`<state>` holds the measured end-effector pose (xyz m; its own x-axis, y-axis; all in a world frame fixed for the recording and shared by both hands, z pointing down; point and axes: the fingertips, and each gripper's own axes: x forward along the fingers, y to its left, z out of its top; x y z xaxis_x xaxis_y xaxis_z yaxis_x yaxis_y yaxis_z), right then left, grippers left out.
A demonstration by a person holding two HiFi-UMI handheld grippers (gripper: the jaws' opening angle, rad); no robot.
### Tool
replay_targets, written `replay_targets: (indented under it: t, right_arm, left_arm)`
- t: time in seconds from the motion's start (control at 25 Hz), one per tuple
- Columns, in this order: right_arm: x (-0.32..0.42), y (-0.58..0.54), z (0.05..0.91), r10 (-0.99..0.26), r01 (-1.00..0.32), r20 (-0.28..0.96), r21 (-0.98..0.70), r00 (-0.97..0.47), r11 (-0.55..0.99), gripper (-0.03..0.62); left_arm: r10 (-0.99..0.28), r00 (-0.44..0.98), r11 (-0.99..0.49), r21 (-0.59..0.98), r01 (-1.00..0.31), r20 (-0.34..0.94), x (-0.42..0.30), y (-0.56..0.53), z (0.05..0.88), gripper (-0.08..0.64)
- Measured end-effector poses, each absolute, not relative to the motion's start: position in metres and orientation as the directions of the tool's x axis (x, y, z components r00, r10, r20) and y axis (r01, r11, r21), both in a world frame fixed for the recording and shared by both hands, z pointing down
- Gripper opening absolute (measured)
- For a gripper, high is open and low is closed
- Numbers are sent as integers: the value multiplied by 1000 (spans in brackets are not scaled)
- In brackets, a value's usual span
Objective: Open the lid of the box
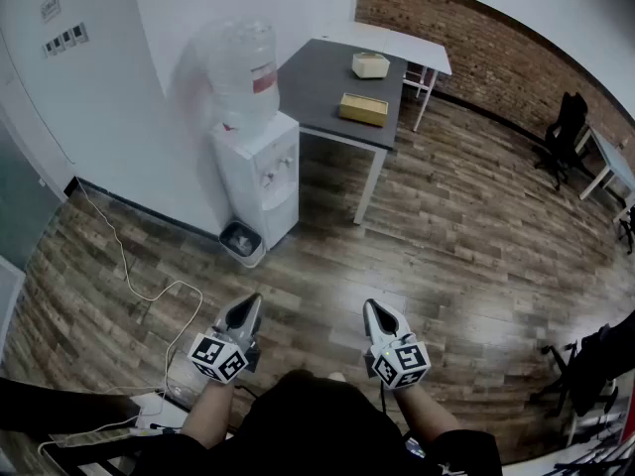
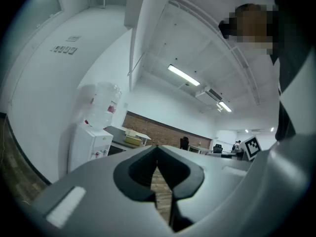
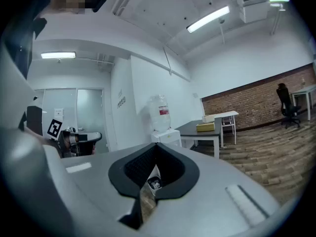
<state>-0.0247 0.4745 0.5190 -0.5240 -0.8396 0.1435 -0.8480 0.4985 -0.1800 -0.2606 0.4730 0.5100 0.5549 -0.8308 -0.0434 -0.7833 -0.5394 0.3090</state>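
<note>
While I hold both tools low at six o'clock in the head view, no part of the job has begun: this is the approach step, with the floor between me and the work. The left gripper [image 1: 248, 303] has its jaws pressed together on nothing, and the right gripper [image 1: 377, 307] is likewise closed and empty, its tips meeting in its own view.

The task's thing sits far off at about one o'clock, on the dark table [image 1: 327, 87]. Two candidates lie there: a tan box [image 1: 363, 109] near the front edge and a pale box [image 1: 370, 64] behind it. I cannot tell which is meant, nor see any lid seam from here.

My judgement is that the next move calls for walking up to the table, spreading one pair of jaws, and steadying the box with the other.

As for writing, the bottle [image 1: 241, 67] on the water dispenser [image 1: 260, 172] at eleven o'clock carries a red label, too small to read. The cubes show only square markers.
</note>
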Motion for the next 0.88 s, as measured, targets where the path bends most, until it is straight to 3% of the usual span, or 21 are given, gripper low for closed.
replay_targets:
  t: [0.88]
  right_arm:
    - [-68, 487, 523, -855, -865, 161, -188, -494, 465, 2]
  left_arm:
    - [-799, 600, -580, 314, -751, -41, -304, 481, 517, 0]
